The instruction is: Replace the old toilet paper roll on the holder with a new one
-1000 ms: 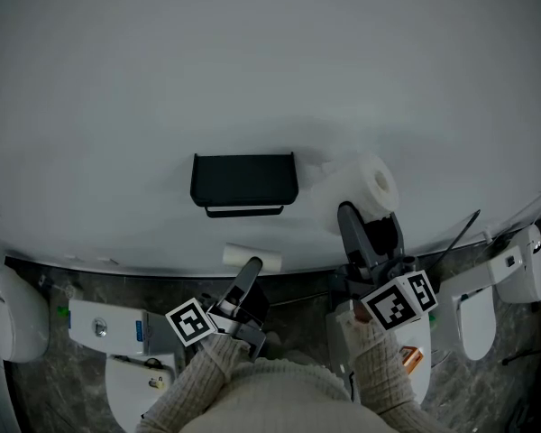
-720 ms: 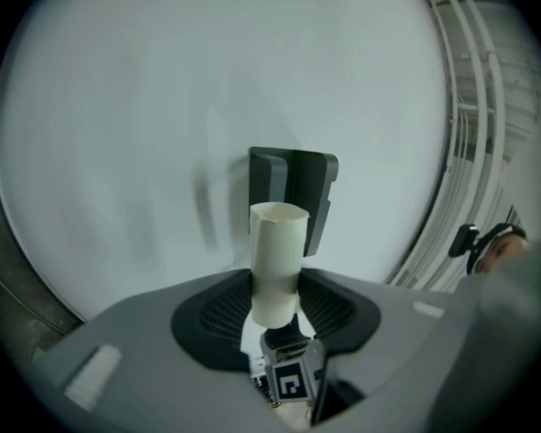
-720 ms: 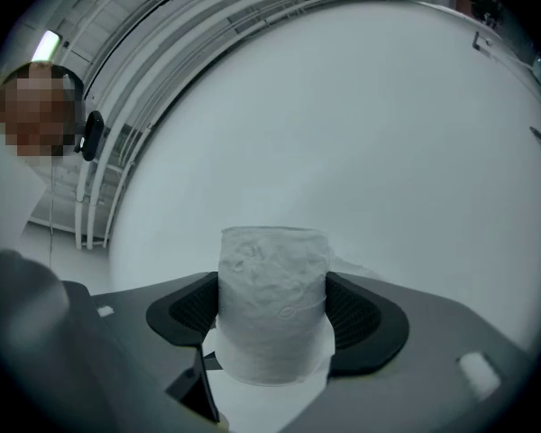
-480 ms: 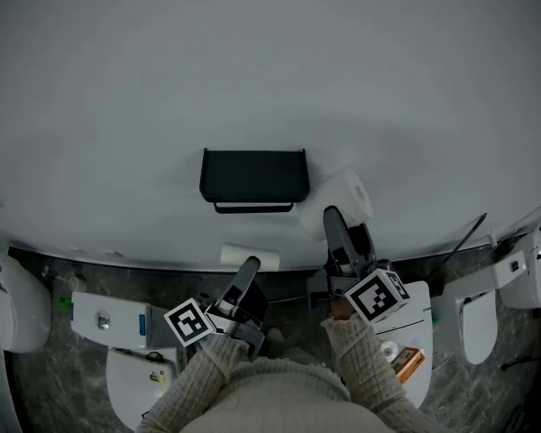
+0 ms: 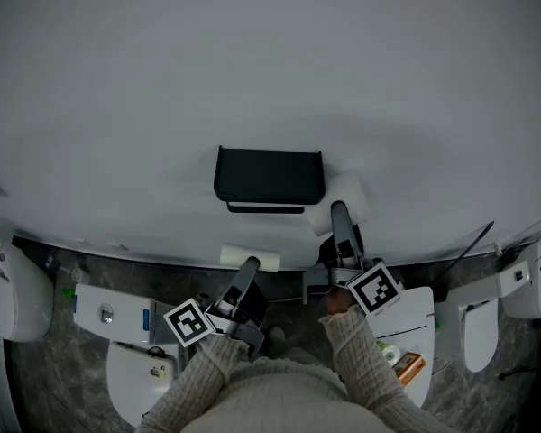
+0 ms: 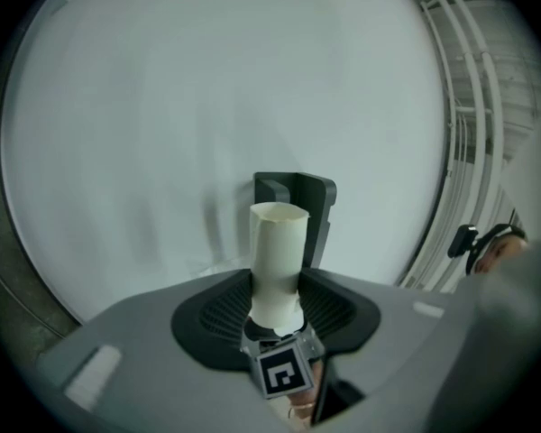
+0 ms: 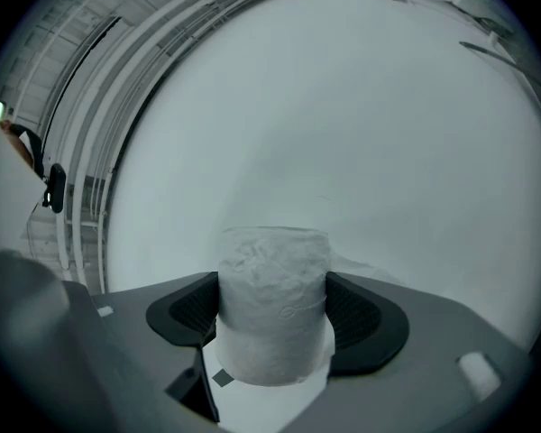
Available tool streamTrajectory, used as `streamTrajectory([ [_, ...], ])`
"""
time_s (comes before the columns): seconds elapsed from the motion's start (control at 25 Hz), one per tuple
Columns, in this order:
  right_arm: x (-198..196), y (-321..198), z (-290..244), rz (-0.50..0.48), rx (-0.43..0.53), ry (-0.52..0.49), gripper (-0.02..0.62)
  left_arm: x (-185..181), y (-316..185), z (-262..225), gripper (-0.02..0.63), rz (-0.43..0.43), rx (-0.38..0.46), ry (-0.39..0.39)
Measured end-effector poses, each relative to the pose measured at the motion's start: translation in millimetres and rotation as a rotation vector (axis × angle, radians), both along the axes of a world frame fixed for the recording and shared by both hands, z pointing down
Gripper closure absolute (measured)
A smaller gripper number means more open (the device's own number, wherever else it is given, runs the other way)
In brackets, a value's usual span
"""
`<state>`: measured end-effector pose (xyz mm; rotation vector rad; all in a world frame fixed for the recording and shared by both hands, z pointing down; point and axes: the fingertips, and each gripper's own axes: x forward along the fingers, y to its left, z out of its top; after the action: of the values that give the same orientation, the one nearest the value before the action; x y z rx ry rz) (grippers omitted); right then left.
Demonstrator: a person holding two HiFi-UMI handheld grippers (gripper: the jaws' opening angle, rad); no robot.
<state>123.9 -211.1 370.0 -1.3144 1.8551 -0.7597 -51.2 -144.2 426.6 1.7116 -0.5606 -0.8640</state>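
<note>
Cardboard tube (image 6: 279, 242), bare: clamped upright in the left claw (image 6: 278, 309), kept low and clear of the holder (image 5: 269, 175), probably so the bracket stays free. New roll (image 7: 275, 269): clamped in the right claw (image 7: 275, 325), just right of the black wall holder, apparently lined up for loading. Holder shows no roll. Writing: none legible; only square markers (image 5: 374, 289) on the claw cubes.

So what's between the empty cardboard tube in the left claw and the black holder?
Nothing: in the head view only bare wall separates the tube from the holder.
</note>
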Motion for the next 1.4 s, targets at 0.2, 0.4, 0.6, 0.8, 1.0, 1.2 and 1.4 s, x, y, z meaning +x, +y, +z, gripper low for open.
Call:
streamTrajectory([
  [0.2,-1,-4,5,0.0,-0.011,-0.083,0.232,-2,-2,-1,0.451,-0.007,0.004,0.004],
  [0.4,-1,-6,13,-0.003,-0.026,-0.2,0.234,-2,-3,-1,0.453,-0.01,0.002,0.006],
  [0.6,-4,-7,17,-0.016,-0.033,-0.301,0.236,-5,-3,-2,0.453,-0.014,0.001,0.008],
  [0.8,-8,-6,22,-0.025,-0.039,-0.39,0.236,-4,-2,-1,0.453,-0.016,0.002,0.005],
  [1.0,-15,-5,23,-0.019,-0.035,-0.417,0.236,-7,-1,-1,0.453,-0.021,-0.003,0.007],
  [1.2,-20,-1,22,0.0,-0.025,-0.44,0.236,-8,1,-1,0.453,-0.024,0.0,0.006],
  [1.4,-30,2,22,0.007,-0.022,-0.433,0.236,-14,0,0,0.453,-0.036,-0.001,0.004],
])
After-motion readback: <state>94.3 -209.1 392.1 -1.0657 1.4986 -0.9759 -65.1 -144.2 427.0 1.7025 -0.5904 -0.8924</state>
